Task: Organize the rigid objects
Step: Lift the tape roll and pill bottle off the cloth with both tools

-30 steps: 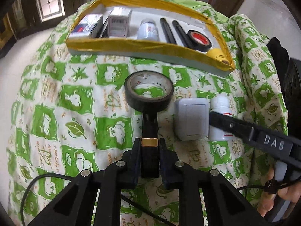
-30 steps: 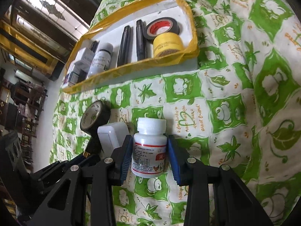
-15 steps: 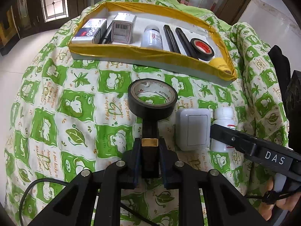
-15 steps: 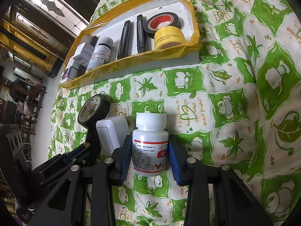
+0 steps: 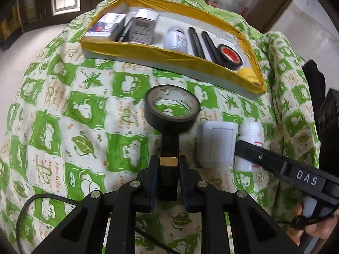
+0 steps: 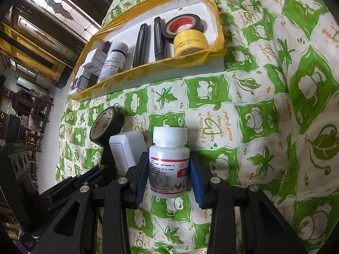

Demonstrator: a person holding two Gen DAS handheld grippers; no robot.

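My left gripper (image 5: 168,182) is shut on a black tube with a gold band (image 5: 168,148); its far end meets a black tape roll (image 5: 172,111) on the green patterned cloth. My right gripper (image 6: 168,177) is shut on a white pill bottle (image 6: 169,160) with a red-striped label, also seen in the left wrist view (image 5: 249,146). A white switch box (image 5: 216,144) lies between the roll and the bottle. The yellow-taped tray (image 5: 169,56) lies beyond, holding boxes, a bottle, two black tubes and two tape rolls.
In the right wrist view the tray (image 6: 148,72) holds a yellow tape roll (image 6: 189,42) and a black roll with red core (image 6: 183,26) at its right end. Bare cloth (image 6: 264,116) spreads to the right. A cable (image 5: 42,203) trails at lower left.
Both grippers have risen a little with their loads and the views have tilted slightly. Both grips are unchanged.
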